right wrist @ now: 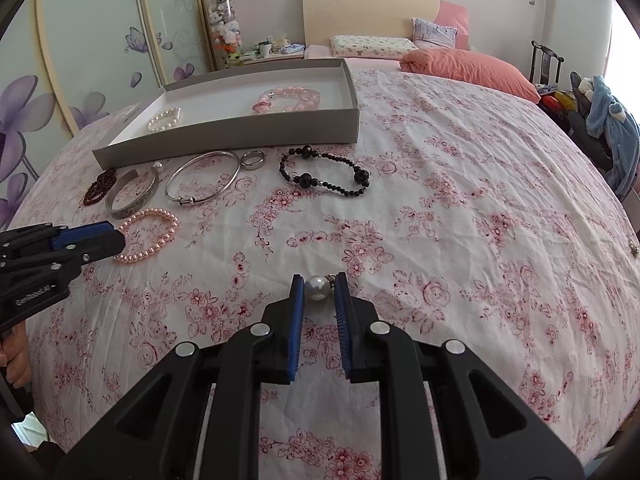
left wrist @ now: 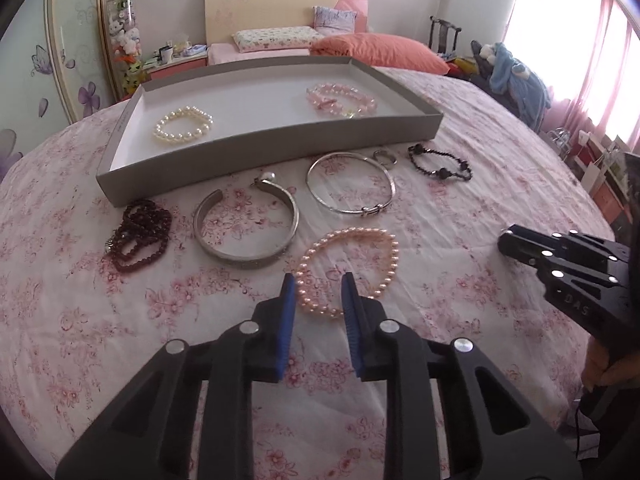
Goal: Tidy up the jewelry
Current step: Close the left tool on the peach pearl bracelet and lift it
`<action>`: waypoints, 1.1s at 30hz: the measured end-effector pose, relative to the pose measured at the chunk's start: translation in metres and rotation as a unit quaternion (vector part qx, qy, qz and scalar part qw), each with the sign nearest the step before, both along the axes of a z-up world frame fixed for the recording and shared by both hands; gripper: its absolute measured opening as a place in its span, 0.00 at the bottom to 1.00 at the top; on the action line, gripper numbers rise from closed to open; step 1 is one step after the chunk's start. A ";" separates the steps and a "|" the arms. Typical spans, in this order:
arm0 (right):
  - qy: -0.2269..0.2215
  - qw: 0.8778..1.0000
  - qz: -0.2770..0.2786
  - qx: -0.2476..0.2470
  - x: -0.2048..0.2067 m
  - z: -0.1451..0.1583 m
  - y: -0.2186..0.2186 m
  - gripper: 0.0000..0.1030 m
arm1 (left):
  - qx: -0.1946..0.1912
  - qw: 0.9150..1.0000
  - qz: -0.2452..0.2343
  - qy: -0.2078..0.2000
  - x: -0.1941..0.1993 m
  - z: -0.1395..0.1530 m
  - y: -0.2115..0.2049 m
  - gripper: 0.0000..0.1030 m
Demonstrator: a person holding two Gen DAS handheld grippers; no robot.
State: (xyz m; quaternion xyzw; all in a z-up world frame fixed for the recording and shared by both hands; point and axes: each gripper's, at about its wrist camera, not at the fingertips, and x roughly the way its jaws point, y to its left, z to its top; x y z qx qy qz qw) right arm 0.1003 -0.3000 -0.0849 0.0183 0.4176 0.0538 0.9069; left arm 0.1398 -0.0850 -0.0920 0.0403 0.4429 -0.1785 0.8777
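Note:
My left gripper (left wrist: 318, 286) points down at the bed, its blue pads closed against the near strands of a pink pearl bracelet (left wrist: 360, 252) that lies on the floral sheet; from the right wrist view its tip (right wrist: 120, 240) meets the bracelet (right wrist: 150, 232). My right gripper (right wrist: 318, 285) is shut on a white pearl piece (right wrist: 317, 289) just above the sheet, and it shows at the right edge (left wrist: 508, 242) of the left wrist view. A grey tray (left wrist: 260, 156) holds a white pearl bracelet (left wrist: 182, 124) and a pink bead bracelet (left wrist: 342, 100).
In front of the tray lie a dark red bead bracelet (left wrist: 138, 240), a wide silver cuff (left wrist: 246, 224) with a pearl (left wrist: 262, 178) beside it, a thin silver bangle (left wrist: 350, 182), a ring (left wrist: 384, 157) and a black bead bracelet (left wrist: 440, 162). Pillows (left wrist: 380, 50) lie beyond.

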 end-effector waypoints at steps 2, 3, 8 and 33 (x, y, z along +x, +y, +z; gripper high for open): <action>0.000 1.000 0.000 0.000 0.000 0.000 0.000 0.16 | 0.003 1.000 0.006 -0.001 0.002 0.000 0.000 0.21; 0.000 1.000 0.000 0.000 0.000 0.000 0.000 0.16 | 0.004 1.000 0.009 0.000 0.003 0.000 0.000 0.21; 0.000 1.000 0.001 -0.001 0.000 0.000 0.001 0.16 | 0.026 1.000 0.013 -0.007 0.002 0.001 -0.002 0.17; 0.000 1.000 0.016 0.003 0.002 0.001 0.015 0.16 | 0.016 0.995 0.093 -0.013 -0.015 0.004 0.079 0.06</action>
